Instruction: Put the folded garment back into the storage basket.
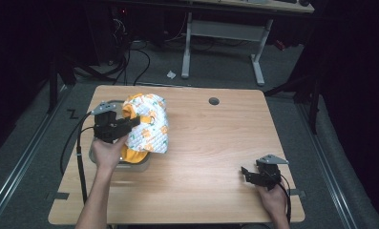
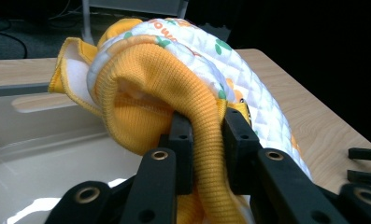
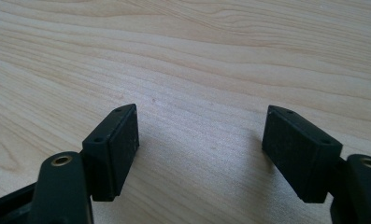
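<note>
the left gripper [image 2: 206,140] is pinching the yellow knitted edge of a small quilted garment [image 1: 146,125], white with orange prints. the garment hangs over a pale tray [image 2: 43,140] at the left side of the wooden table [image 1: 211,157], partly lifted. the right gripper [image 3: 199,140] rests near the right front corner of the table, its jaws spread wide with nothing between them.

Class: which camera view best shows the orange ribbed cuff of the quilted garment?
The left gripper view: the orange ribbed cuff appears close up, pinched by the left gripper. In the high view it is small; the right gripper view shows bare table.
</note>
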`<state>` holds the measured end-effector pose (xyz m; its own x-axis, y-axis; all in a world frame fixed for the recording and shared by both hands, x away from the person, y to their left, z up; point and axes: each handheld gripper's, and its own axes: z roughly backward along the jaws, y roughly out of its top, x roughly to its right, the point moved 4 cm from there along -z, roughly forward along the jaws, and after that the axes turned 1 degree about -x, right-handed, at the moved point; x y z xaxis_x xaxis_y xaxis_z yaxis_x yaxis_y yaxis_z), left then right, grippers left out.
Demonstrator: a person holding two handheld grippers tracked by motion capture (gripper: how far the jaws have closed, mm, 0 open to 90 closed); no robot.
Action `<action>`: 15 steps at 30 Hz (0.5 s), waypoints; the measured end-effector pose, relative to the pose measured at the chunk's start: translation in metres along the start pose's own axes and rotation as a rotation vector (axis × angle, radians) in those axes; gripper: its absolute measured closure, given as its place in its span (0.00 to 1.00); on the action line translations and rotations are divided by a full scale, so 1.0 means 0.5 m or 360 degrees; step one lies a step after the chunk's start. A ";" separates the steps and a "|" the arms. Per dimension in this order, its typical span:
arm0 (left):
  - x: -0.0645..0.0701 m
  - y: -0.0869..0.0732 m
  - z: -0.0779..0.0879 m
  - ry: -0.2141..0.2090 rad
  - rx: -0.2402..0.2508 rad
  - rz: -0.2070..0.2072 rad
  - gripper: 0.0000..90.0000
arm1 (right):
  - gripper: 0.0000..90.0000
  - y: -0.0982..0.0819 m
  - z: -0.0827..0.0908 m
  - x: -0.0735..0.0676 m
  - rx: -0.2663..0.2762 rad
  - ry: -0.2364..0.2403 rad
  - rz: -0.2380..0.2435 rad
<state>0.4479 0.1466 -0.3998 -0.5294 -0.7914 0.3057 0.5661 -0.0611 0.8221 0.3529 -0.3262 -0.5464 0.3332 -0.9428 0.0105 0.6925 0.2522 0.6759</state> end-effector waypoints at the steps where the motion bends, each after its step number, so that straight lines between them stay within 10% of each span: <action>1: -0.004 -0.001 0.002 0.0000 0.0000 0.0009 0.85 | 0.30 0.000 0.000 0.000 -0.0001 0.0000 0.0001; 15: -0.049 -0.010 0.022 0.0122 -0.0032 0.0017 0.85 | 0.30 0.000 0.000 0.000 0.0000 0.0001 0.0000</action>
<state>0.4510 0.1732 -0.4060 -0.4737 -0.8363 0.2761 0.5844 -0.0640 0.8089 0.3529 -0.3262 -0.5464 0.3333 -0.9428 0.0101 0.6926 0.2521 0.6758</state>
